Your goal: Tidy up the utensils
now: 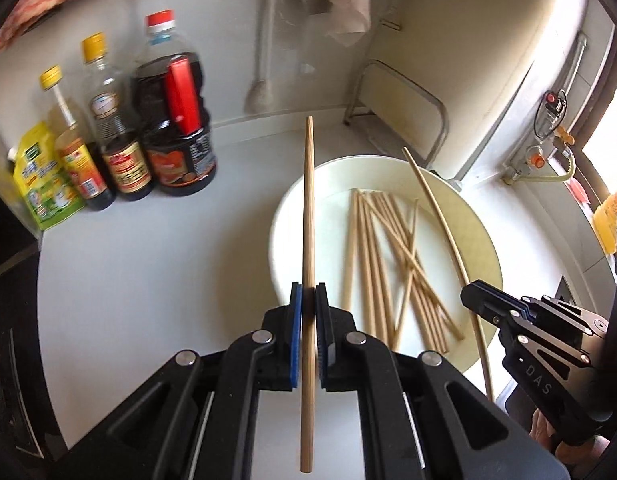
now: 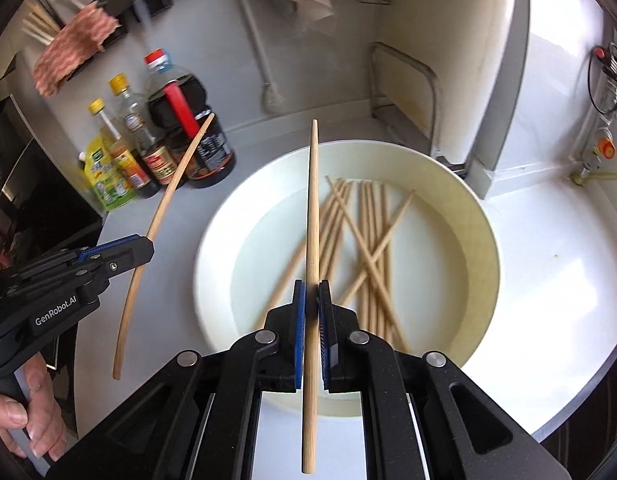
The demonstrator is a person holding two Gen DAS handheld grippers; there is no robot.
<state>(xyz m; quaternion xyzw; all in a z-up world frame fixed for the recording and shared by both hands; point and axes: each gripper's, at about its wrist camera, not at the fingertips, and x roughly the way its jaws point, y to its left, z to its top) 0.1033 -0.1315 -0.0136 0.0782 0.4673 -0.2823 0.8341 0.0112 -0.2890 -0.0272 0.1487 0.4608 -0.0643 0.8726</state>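
Note:
A round white basin (image 1: 284,216) (image 2: 484,216) on the grey counter holds several loose bamboo chopsticks (image 1: 382,248) (image 2: 372,240). My left gripper (image 1: 307,294) is shut on one chopstick (image 1: 308,200), held upright above the basin's left rim; it also shows in the right wrist view (image 2: 160,216), at my left gripper (image 2: 142,250). My right gripper (image 2: 312,290) is shut on another chopstick (image 2: 313,200) over the basin; it shows in the left wrist view (image 1: 440,216), at my right gripper (image 1: 474,300).
Sauce bottles (image 1: 176,120) (image 2: 188,120) and a yellow pouch (image 1: 40,184) stand at the back left of the counter. A chopstick holder (image 2: 40,26) with a cloth hangs on the upper left wall. A metal rack (image 1: 400,108) stands behind the basin.

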